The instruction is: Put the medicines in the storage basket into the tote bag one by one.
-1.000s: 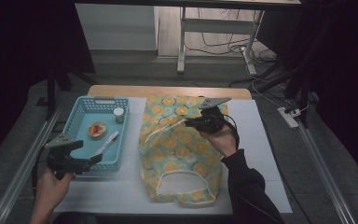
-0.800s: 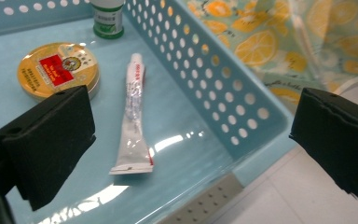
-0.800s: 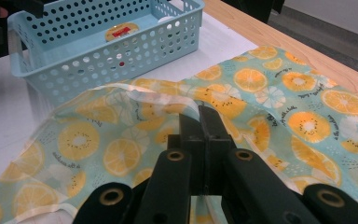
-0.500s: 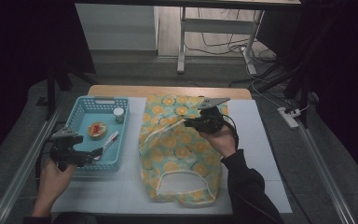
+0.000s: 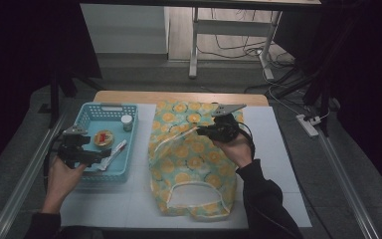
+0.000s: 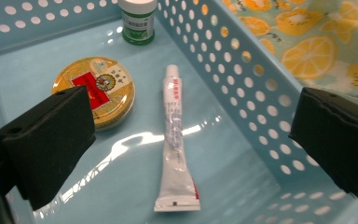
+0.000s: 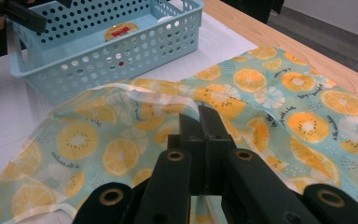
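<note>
Blue perforated plastic basket (image 6: 261,88) holds a round gold tin (image 6: 103,88), a white squeeze tube (image 6: 173,154) lying flat, and a small white-capped green jar (image 6: 138,21) at the far wall. Left gripper (image 6: 186,140) hovers over the tube, jaws wide, nothing held. Bare glossy floor either side of the tube. Right gripper (image 7: 204,122) pinches the lemon-print cloth bag (image 7: 270,93) by its edge, just beside the basket.

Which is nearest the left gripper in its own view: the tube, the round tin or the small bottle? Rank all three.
1. Tube, lying between the fingers.
2. Round tin, just beyond the left finger.
3. Small bottle, at the basket's far end.
</note>
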The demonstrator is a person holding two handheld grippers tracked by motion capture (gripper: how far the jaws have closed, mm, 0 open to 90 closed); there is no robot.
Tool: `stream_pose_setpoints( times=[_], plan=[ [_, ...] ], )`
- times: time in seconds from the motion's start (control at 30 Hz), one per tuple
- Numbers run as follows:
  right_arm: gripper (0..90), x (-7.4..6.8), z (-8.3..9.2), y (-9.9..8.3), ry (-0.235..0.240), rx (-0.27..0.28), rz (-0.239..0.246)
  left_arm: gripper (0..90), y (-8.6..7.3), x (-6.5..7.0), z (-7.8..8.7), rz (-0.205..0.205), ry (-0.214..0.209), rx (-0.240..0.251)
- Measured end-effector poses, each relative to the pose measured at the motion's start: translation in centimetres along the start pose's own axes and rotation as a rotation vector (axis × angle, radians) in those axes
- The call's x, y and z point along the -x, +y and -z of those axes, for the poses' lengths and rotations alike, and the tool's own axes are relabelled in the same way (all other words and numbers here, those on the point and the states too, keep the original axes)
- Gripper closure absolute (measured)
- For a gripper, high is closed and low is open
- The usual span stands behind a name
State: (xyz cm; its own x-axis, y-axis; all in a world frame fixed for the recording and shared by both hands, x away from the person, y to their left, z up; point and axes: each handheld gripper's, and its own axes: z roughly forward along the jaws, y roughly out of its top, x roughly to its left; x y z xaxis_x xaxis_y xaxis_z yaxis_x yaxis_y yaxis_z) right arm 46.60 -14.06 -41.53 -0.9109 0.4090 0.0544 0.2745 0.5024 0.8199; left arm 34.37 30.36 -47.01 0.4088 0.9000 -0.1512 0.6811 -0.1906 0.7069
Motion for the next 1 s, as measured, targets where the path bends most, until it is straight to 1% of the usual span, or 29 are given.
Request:
stream_pose_setpoints(
  times=[0.1,0.17,0.23,0.5,0.63,0.73,0.8,0.87,0.93,1.0],
  plan=[
    [90.0,0.0,0.0,0.0,-0.001,0.0,0.0,0.0,0.1,-0.4,-0.2,0.002,0.002,-0.017],
    [90.0,0.1,0.0,0.0,-0.001,-0.002,-0.001,0.0,0.3,-0.6,-0.3,0.007,0.001,-0.007],
    [90.0,0.0,-0.1,0.0,-0.002,-0.003,0.001,0.0,0.5,-0.8,-0.4,0.012,-0.001,-0.007],
    [90.0,0.1,-0.1,-0.1,-0.003,-0.003,0.002,0.0,1.6,-1.7,-1.1,0.023,0.019,-0.022],
    [90.0,0.1,-0.2,-0.1,-0.002,-0.006,0.002,0.0,2.1,-2.2,-1.7,0.011,0.037,-0.042],
    [90.0,0.1,-0.2,-0.1,-0.001,-0.007,0.004,0.0,2.4,-2.8,-2.2,0.028,0.043,-0.046],
    [90.0,0.1,-0.1,-0.1,-0.001,-0.005,0.003,0.0,2.5,-3.1,-2.7,0.038,0.047,-0.063],
    [90.0,0.1,-0.1,-0.1,-0.002,-0.003,0.002,0.0,2.7,-3.3,-3.2,0.039,0.05,-0.088],
    [90.0,0.1,-0.1,-0.1,-0.001,-0.002,0.001,0.0,2.8,-3.4,-3.6,0.037,0.061,-0.094],
    [90.0,0.1,0.0,-0.1,-0.002,-0.002,0.0,0.0,2.9,-3.8,-4.0,0.049,0.055,-0.102]
  ],
)
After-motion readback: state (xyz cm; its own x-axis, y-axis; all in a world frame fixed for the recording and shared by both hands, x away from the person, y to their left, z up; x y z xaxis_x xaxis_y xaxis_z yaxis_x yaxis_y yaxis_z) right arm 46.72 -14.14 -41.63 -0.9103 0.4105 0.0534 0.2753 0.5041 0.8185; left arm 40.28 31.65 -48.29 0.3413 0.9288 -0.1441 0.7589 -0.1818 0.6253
